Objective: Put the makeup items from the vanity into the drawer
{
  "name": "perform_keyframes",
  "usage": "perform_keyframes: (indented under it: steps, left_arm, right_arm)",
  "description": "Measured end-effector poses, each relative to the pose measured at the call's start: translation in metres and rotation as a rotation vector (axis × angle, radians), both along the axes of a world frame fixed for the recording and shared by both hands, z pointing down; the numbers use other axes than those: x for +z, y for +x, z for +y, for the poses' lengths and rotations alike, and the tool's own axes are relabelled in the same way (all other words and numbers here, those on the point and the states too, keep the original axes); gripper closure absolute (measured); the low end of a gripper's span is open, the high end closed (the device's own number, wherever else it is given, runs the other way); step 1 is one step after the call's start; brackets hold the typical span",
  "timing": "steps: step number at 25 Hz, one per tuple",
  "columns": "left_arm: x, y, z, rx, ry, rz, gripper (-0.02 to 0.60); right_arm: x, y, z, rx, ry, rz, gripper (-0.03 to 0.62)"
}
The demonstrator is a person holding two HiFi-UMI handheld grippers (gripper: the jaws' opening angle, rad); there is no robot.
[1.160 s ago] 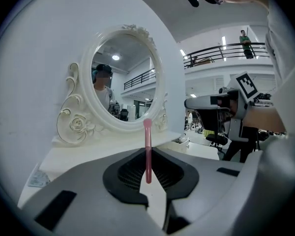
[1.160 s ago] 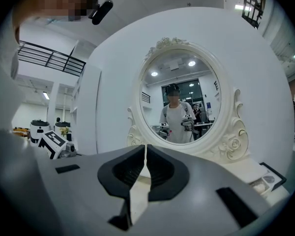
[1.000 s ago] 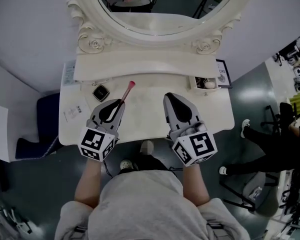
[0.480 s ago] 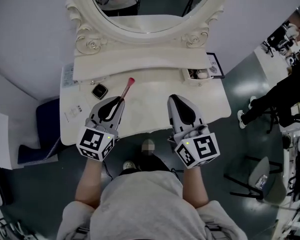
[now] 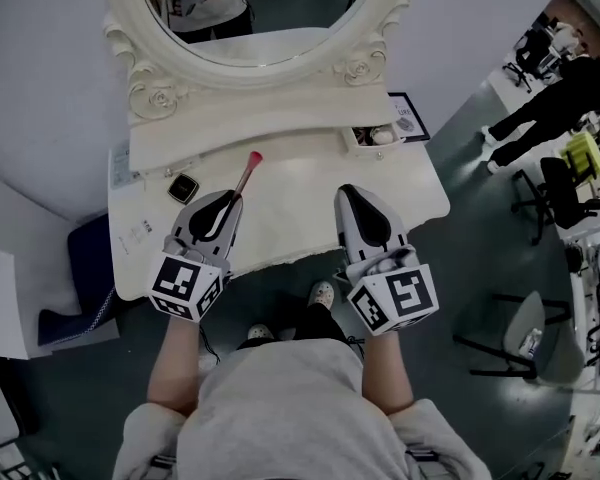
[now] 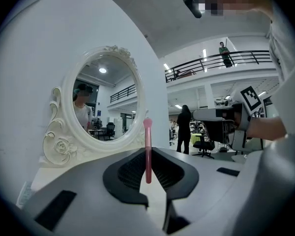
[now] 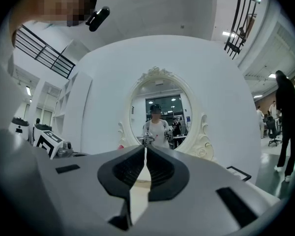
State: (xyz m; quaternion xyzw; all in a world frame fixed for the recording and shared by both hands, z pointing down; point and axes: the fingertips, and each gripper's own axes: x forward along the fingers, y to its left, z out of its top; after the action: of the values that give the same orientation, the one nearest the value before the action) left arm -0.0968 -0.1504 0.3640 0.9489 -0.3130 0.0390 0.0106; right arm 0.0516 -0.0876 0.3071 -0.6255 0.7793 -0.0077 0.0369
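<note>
My left gripper [image 5: 229, 201] is shut on the handle of a slim makeup brush [image 5: 246, 173] with a pink tip, held level above the cream vanity top [image 5: 290, 223]. In the left gripper view the brush [image 6: 147, 149] sticks out straight between the jaws of that gripper [image 6: 148, 157] toward the oval mirror [image 6: 105, 102]. My right gripper [image 5: 353, 194] is shut with nothing in it and hovers over the right half of the top; in its own view this gripper [image 7: 145, 150] faces the mirror. A small open drawer [image 5: 358, 145] with items inside sits at the back right. A dark square compact [image 5: 183, 187] lies left of the brush.
The raised shelf [image 5: 240, 128] and mirror frame [image 5: 145, 93] close off the back. A paper card [image 5: 138, 234] lies at the left end, and a framed card [image 5: 408, 118] stands beside the drawer. A blue seat [image 5: 80, 243] is at the left, with office chairs [image 5: 565, 193] and people to the right.
Both grippers have drifted right and a little up over the vanity, the right one nearer the drawer. The brush stays in the left grip. The head view has swung, shifting the vanity left.
</note>
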Motion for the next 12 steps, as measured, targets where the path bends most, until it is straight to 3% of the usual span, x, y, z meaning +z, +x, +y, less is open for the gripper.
perform_keyframes:
  steps: [12]
  left_arm:
    - [-0.005,0.107,-0.026,0.028,0.017,-0.002,0.531]
  right_arm:
    - [-0.001,0.107,-0.019,0.03,0.009,-0.015,0.566]
